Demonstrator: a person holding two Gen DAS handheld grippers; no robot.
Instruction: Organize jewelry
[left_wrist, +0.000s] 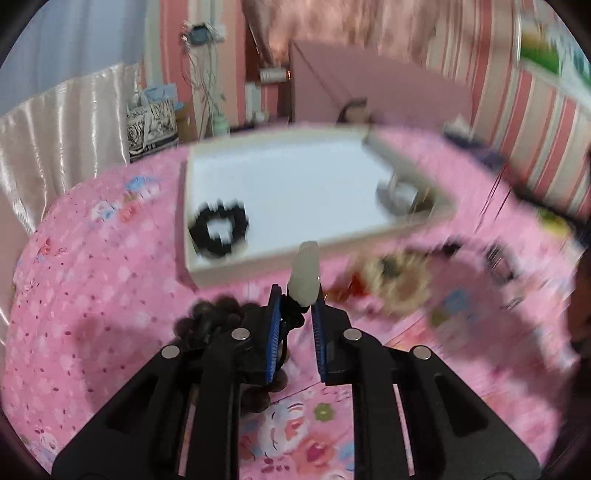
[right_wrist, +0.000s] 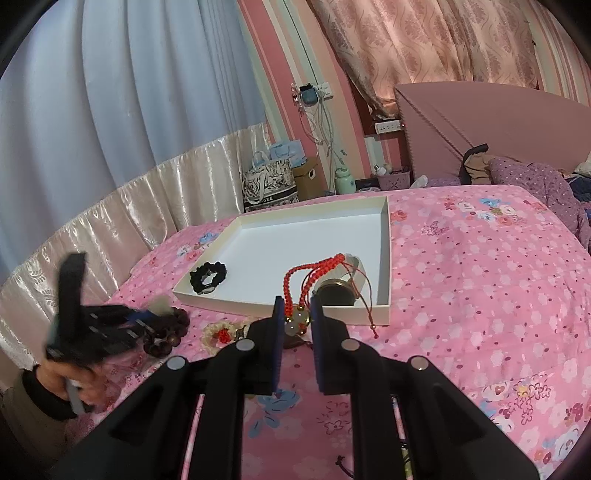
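My left gripper (left_wrist: 297, 308): jaws closed on a pale tassel (left_wrist: 306, 273), lower centre | my right gripper (right_wrist: 297, 314): jaws clamped on a red beaded cord (right_wrist: 301, 282) trailing into white tray (right_wrist: 384, 258), mid-frame on bed (right_wrist: 480, 295) | black scrunchie (right_wrist: 208, 277) in tray's left corner.

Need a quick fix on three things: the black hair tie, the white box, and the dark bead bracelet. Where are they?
black hair tie (right_wrist: 208, 277): right wrist view, on its front band, lying inside the box.
white box (right_wrist: 384, 310): right wrist view, on its near right wall.
dark bead bracelet (right_wrist: 168, 338): right wrist view, on the beads lying on the pink bedspread.
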